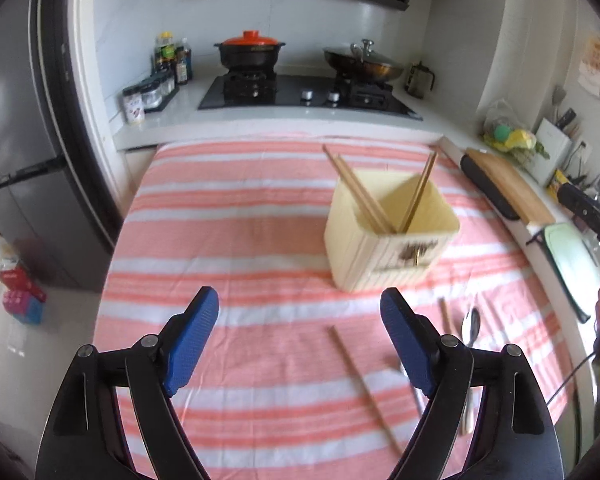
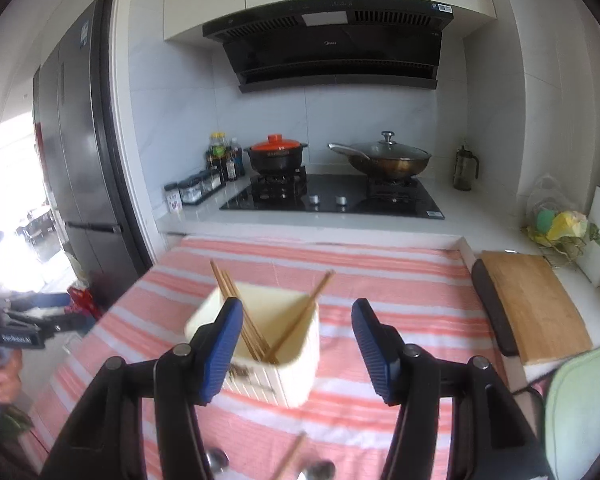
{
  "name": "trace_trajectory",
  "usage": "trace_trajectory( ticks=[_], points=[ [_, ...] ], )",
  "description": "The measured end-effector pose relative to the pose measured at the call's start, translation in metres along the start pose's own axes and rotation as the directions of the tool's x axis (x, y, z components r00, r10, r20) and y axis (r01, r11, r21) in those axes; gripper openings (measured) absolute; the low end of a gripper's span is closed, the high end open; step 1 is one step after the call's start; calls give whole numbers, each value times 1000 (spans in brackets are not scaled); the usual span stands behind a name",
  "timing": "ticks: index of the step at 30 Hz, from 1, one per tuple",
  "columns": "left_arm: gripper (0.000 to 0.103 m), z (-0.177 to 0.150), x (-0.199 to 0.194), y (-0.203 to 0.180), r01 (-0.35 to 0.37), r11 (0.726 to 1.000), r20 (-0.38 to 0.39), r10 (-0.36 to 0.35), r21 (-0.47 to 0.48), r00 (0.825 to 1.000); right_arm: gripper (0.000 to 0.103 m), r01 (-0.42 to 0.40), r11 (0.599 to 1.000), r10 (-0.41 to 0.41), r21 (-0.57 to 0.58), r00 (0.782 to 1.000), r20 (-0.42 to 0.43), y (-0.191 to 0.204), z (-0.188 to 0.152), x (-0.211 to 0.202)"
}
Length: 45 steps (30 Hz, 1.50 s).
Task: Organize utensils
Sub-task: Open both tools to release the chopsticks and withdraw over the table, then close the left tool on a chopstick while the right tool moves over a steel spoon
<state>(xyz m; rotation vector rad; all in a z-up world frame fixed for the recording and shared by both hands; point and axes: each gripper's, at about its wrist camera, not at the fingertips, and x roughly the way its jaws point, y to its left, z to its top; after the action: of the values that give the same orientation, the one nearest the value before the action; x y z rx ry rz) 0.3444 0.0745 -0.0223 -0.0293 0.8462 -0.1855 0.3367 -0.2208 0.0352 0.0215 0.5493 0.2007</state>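
Here the left gripper is gaping empty, the cream holder sitting upper right of it; the right gripper, likewise spread, is framing that holder.

The box stands on the cloth, ahead of the left gripper and a bit to its right. Chopsticks lean inside the box. One loose chopstick and a spoon lie between the gripper and the box
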Motion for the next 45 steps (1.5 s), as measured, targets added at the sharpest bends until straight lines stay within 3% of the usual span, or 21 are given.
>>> trace_trajectory(
  ticks=[5, 8, 11, 14, 22, 29, 36, 39, 41, 43, 45],
  points=[
    [85, -114, 5, 7, 18, 995, -74, -25, -101, 997, 58, 109, 994, -110, -19, 989, -97, -12, -115, -40],
    [85, -162, 21, 6, 8, 985, -104, -27, -173, 994, 58, 173, 985, -170, 7, 972, -161, -16, -188, -51],
    [85, -184, 42, 5, -35, 977, -114, 11, -212, 993, 58, 250, 968, -238, 30, 947, -218, -22, -242, -52],
    [85, -184, 59, 1, -79, 976, -108, 58, -203, 992, 58, 281, 958, -259, 61, 934, -246, -26, -268, -48],
    [85, -184, 81, -5, -156, 981, -86, 146, -115, 985, 58, 291, 948, -246, 129, 928, -281, -35, -284, -34],
    [101, -184, 89, -13, -149, 987, -100, 144, -51, 985, 58, 306, 924, -236, 228, 928, -286, -49, -288, -34],
    [102, -184, 90, -15, -148, 988, -105, 143, -43, 984, 58, 336, 925, -273, 179, 913, -303, -42, -286, -29],
    [102, -184, 90, -15, -143, 989, -105, 138, -45, 985, 58, 328, 923, -261, 199, 917, -301, -45, -286, -31],
    [102, -184, 90, -15, -142, 989, -104, 136, -47, 985, 58, 338, 916, -257, 215, 907, -334, -47, -282, -29],
    [102, -183, 90, -15, -140, 989, -104, 135, -49, 985, 58, 316, 914, -209, 255, 905, -371, -43, -272, -27],
    [102, -183, 91, -15, -141, 989, -104, 135, -49, 985, 58, 230, 925, -116, 303, 929, -352, -32, -256, -23]
  ],
)
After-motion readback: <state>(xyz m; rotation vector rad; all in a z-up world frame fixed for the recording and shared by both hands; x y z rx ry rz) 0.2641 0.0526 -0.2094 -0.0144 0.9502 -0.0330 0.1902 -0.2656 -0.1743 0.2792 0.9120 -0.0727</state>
